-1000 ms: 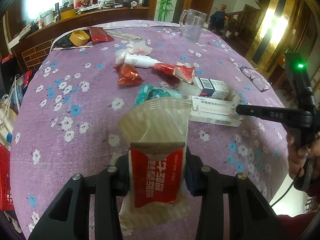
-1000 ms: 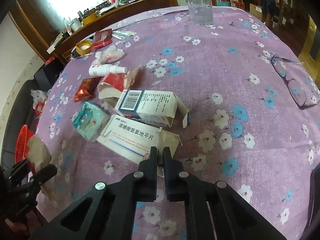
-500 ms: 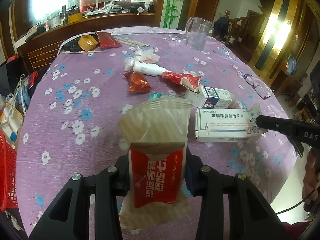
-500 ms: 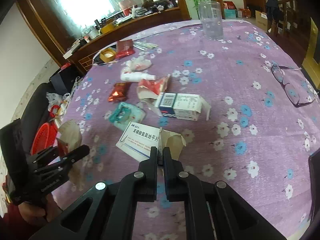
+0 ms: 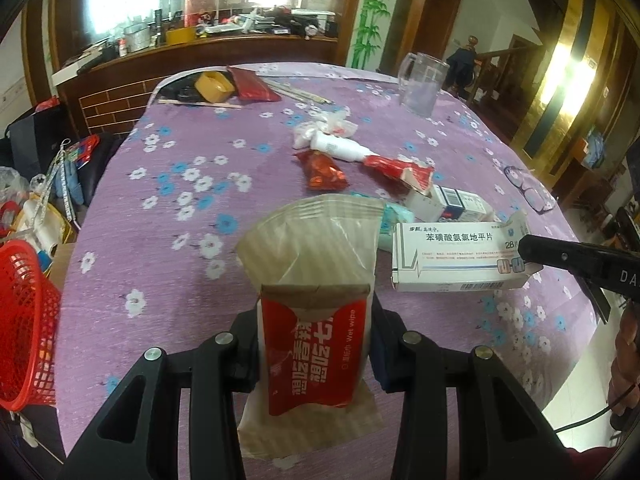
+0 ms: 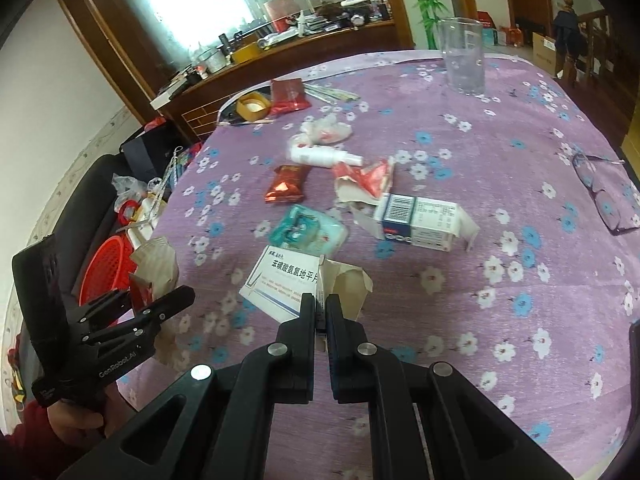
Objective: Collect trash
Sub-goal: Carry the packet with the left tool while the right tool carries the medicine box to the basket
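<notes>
My left gripper [image 5: 316,344] is shut on a red and tan wet-wipe packet [image 5: 314,312], held above the table's near edge; it also shows in the right wrist view [image 6: 154,276]. My right gripper [image 6: 320,312] is shut on the end flap of a flat white medicine box [image 6: 284,280] and holds it off the cloth; the box shows in the left wrist view [image 5: 452,256]. A red basket [image 5: 24,324] stands off the table's left edge. A white-blue box [image 6: 420,220], teal tissue pack [image 6: 308,230], red wrappers [image 6: 286,184] and a white bottle [image 6: 320,156] lie mid-table.
The round table [image 6: 500,152] has a purple flowered cloth. A clear measuring jug [image 6: 462,56] stands at the far side, glasses [image 6: 604,196] at the right edge, a tape roll [image 6: 252,106] and red pouch [image 6: 288,94] far left. Bags [image 5: 24,200] lie beside the basket.
My right gripper has lifted the flat white box off the cloth and pulled back toward the near edge. My left gripper has drawn back with the packet, bringing the red basket into view.
</notes>
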{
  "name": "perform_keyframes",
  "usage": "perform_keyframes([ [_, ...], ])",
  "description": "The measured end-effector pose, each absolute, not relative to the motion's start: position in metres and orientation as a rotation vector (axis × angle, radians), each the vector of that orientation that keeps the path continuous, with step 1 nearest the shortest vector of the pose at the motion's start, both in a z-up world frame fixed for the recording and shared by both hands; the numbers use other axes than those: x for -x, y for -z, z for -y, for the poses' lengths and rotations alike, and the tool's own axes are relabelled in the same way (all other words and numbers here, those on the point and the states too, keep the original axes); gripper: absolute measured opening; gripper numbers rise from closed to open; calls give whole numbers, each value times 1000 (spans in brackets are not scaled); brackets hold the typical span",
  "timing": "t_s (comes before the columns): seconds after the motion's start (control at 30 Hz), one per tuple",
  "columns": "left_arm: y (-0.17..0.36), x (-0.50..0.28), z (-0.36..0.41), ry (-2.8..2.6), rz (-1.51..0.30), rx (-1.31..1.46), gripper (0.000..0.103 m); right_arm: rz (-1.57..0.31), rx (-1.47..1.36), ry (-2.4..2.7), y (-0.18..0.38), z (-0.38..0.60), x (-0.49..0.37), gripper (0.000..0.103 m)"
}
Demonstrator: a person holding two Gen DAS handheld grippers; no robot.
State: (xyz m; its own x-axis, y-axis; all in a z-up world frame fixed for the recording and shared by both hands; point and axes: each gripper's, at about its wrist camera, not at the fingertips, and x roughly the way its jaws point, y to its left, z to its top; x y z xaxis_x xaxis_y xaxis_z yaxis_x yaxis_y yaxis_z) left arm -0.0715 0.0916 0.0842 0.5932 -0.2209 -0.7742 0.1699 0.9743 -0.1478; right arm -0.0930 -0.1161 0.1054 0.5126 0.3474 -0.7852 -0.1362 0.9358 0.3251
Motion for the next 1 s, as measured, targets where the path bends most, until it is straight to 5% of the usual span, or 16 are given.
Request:
perform_keyframes([
  [1.0,-112,131,-275,-84,-831,211,40,-988,-70,-591,-128,-73,70,6],
])
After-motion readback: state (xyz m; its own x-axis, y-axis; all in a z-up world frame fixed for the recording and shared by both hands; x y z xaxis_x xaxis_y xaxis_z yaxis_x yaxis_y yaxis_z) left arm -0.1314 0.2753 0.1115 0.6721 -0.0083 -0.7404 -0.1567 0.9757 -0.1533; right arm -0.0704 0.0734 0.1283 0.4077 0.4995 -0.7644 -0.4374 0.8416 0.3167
